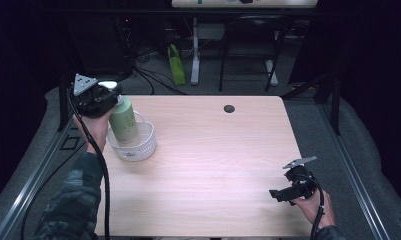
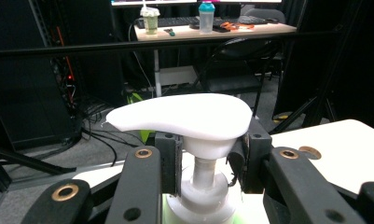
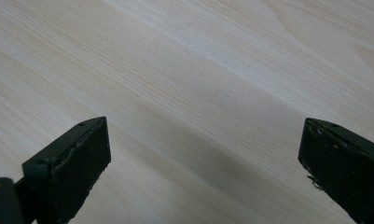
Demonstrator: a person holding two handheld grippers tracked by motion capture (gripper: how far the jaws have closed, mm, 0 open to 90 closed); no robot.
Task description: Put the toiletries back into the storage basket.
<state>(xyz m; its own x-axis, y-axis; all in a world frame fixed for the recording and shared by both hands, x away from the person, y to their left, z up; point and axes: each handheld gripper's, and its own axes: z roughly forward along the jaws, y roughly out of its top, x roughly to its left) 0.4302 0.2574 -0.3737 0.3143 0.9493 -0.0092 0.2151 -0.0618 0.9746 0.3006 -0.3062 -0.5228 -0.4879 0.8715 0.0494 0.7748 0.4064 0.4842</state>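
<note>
A: High view: where is the green pump bottle (image 1: 124, 121) seen?

B: It is stood tilted in the white basket (image 1: 144, 146) at the table's (image 1: 213, 165) left side. Its white pump neck is clamped by the left gripper (image 2: 205, 161).

A: And the right gripper (image 1: 279, 194)?

B: It is held wide apart, with nothing between, low over bare wood.

The left gripper (image 1: 104, 96) sits at about ten o'clock on the table, raised on a bent left forearm (image 1: 80, 192) in a camouflage sleeve — its jaws clamped tight. The right gripper (image 1: 278, 194) rests low at four o'clock, pointing toward nine, held in the right hand (image 1: 315, 206) — jaws spread wide with nothing between them.
</note>
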